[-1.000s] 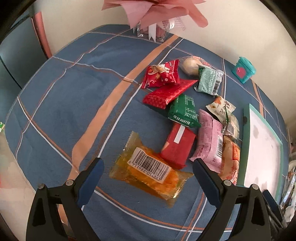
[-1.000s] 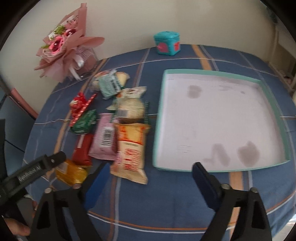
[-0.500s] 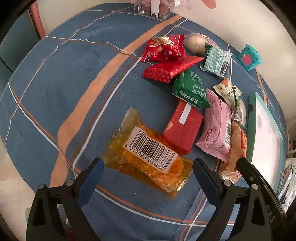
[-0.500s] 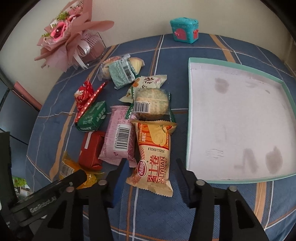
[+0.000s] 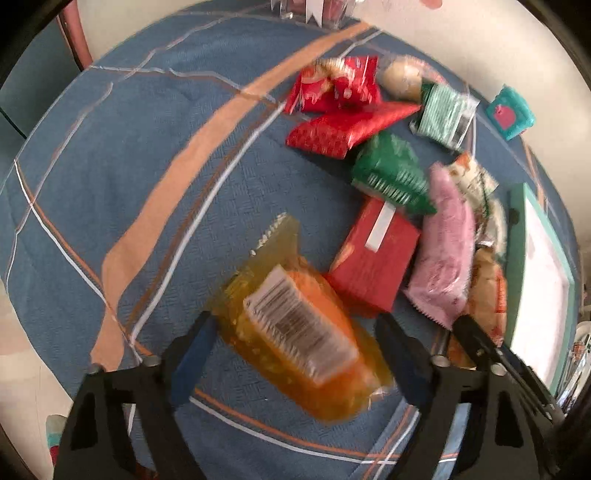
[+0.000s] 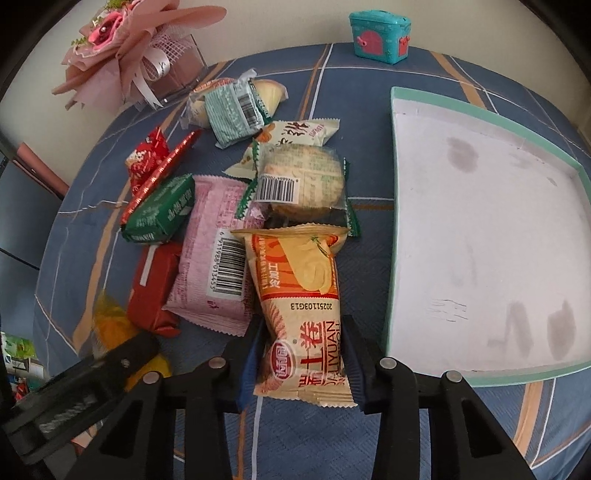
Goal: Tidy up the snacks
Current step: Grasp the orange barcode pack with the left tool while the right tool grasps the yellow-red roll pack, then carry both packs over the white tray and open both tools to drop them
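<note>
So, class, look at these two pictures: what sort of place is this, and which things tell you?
Probably a home, perhaps a dining table: a checked blue tablecloth, a pink bouquet against the wall, and a small teal toy chest beside loose snacks.

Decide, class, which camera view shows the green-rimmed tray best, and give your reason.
The right wrist view shows it best: the tray fills the right half of the picture, its white floor bare and stained and its near rim plain. The left wrist view catches only a narrow sliver of the tray at the right edge, behind the snacks.
</note>
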